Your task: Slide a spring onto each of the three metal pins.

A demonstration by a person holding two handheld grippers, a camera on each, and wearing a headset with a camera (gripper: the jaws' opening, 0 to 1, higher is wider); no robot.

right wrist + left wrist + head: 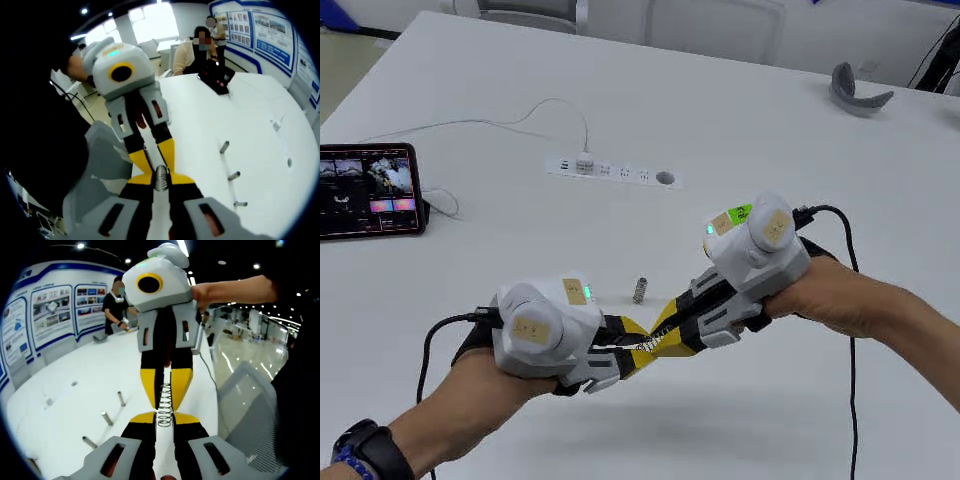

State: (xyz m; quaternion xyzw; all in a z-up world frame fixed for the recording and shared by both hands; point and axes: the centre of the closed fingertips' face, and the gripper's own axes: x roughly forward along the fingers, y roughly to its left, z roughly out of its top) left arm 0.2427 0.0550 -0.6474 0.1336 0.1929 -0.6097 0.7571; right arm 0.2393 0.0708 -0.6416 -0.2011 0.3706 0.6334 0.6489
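Wide white surface (740,130), smooth and flat, in a bright hall with blue-edged posters (50,310) on the wall. Low in the head view, the held spring (648,344), thin shiny wire in tight coils, caught between two sets of fingers meeting tip to tip. Left gripper (630,352) just left of the held spring: round white plastic body, black fingers with yellow ends, nearly shut and pinching one end of the coil. Right gripper (670,328) just right of the held spring: same shape and colours, fingers also nearly shut, squeezing the other end. Just beyond the held spring, a second spring (640,290), short, grey and ridged, standing upright on the surface; too small to tell more. Far beyond the held spring, a long white power strip (615,172). Well to the left of the held spring, a flat dark tablet (370,190) with a lit screen. Far off to the right of the held spring, a grey curved thing (860,90). Thin black cables (851,380) trailing from both grippers.

In the left gripper view, three metal pins (106,418): small shiny rods sticking up from the surface in a row, left of the held spring. Held spring side-on there, each loop easy to see. In the right gripper view, held spring end-on, a small round ring, with the pins to its right. People (192,50) far behind the held spring in both gripper views.
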